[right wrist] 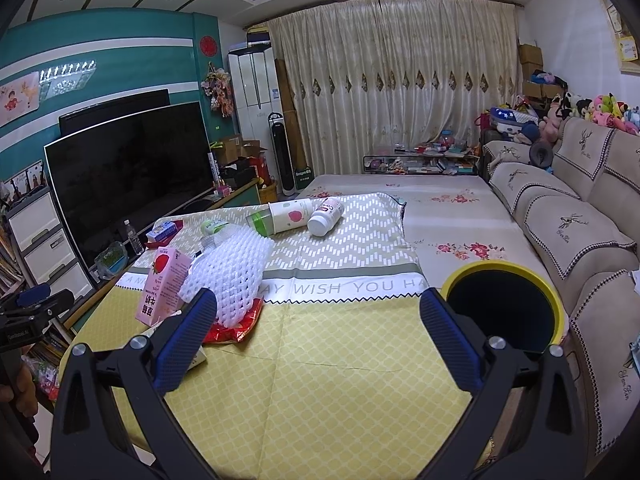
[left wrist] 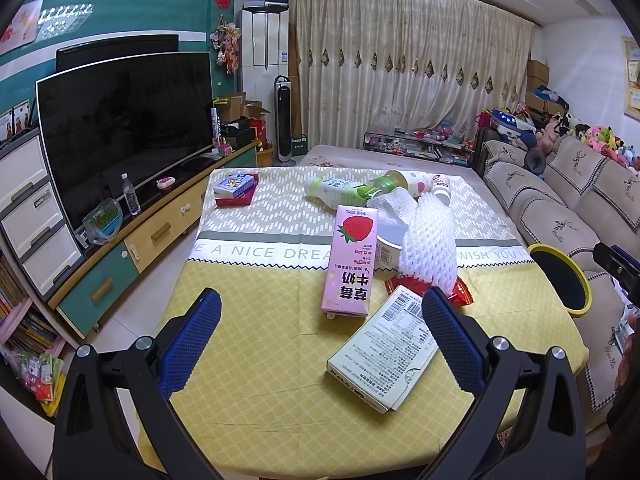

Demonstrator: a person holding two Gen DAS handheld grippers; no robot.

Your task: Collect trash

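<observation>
Lying flat on the bench just ahead of the left gripper (left wrist: 320,320), whose jaws are spread wide like the right gripper's (right wrist: 316,320), the box (left wrist: 390,354) points its long side up-right toward the bin (left wrist: 560,282)

Right gripper (right wrist: 316,312) jaws spread wide, nothing between them, hovering over the yellow-patterned tablecloth (right wrist: 320,368). Left of it: white foam fruit net (right wrist: 232,276) lying on a red wrapper (right wrist: 234,330), pink strawberry milk carton (right wrist: 162,286) just beside the net; further back, a peach drink bottle (right wrist: 286,216) and white bottle (right wrist: 326,216) on their sides. Yellow-rimmed bin (right wrist: 558,308) sits off the cloth's right edge, by the sofa (right wrist: 560,216).
</observation>
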